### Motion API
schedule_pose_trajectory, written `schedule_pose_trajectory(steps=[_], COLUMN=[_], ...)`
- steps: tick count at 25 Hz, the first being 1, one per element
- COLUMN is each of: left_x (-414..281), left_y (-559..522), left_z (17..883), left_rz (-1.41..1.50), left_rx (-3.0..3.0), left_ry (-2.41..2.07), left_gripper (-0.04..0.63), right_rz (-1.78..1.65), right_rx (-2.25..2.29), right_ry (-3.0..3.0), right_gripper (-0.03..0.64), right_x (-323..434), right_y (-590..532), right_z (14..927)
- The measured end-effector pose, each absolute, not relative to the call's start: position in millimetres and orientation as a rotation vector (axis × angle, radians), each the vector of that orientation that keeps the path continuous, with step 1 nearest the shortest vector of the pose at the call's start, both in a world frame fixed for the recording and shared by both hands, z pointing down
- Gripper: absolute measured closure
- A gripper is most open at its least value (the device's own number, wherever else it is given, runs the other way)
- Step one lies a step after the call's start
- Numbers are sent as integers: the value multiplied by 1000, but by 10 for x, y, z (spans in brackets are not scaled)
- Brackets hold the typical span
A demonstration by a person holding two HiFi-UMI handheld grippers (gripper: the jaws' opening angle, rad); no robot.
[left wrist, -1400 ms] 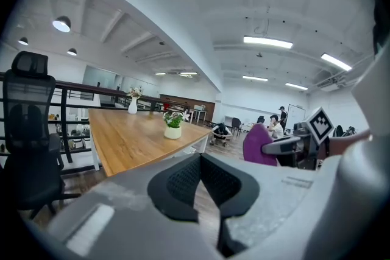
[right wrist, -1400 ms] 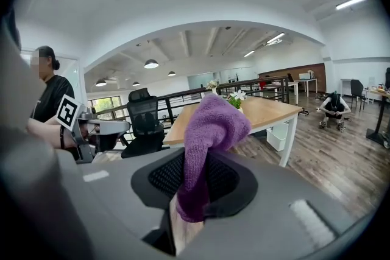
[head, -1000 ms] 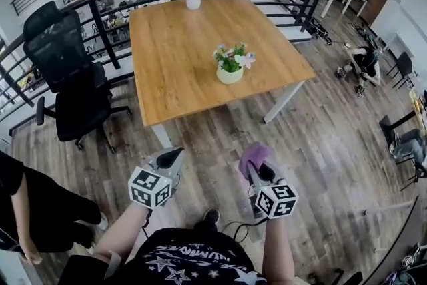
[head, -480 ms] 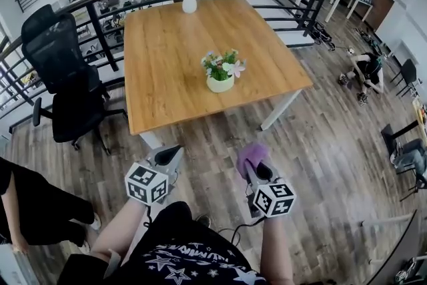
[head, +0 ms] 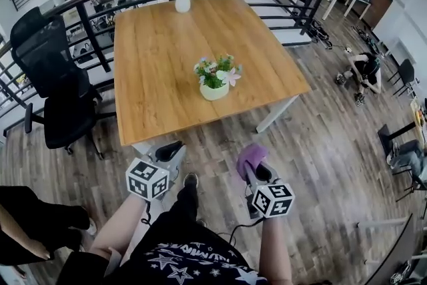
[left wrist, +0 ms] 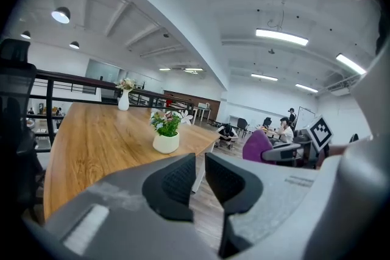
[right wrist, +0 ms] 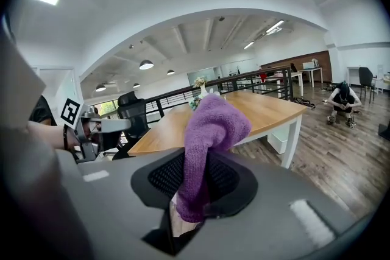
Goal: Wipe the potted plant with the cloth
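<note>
One potted plant (head: 214,80) stands on the worktop (head: 153,63), nearer its front edge; one vase (head: 182,0) stands at the far edge. Two hand-held grippers are short of the worktop. The right (head: 253,173) clamps the one purple cloth (right wrist: 210,125), bunched end projecting, probably for wiping. The left (left wrist: 200,170), empty, has just been opening to a narrow gap.

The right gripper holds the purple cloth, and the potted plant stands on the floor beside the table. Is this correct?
Not quite: the potted plant stands on the wooden table, as the head view shows. The right gripper does hold the purple cloth.
</note>
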State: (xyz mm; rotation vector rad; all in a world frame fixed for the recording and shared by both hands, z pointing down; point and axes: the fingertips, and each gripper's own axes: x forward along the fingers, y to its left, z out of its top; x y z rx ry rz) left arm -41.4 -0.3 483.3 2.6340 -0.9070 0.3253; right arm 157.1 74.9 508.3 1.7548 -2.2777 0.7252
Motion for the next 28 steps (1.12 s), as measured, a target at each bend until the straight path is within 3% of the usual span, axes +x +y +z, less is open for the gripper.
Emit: schedule_pose_trajectory(steps=[9, 14, 17, 20, 28], left_x=[-155, 41, 171, 276, 471], left_y=[-838, -1238, -1439, -1643, -2115], left_z=[4998, 5194, 5306, 5386, 5682], left_rz=[373, 418, 453, 475, 585], left_rx=[2639, 2634, 2640, 2652, 2691], left_ry=[-862, -747, -684, -642, -503], left_gripper=[541, 421, 281, 200, 179], right_rz=[750, 789, 800, 804, 794], right_rx=[1759, 1754, 1762, 1787, 1813], right_ry=[-2241, -2196, -2161, -2122, -2021], right_gripper=[531, 531, 529, 529, 529], right_x=[1809, 1888, 1960, 2054, 2170], right_y=[-145, -578, -790, -1000, -1451], right_z=[5200, 5338, 5344, 5320, 5369])
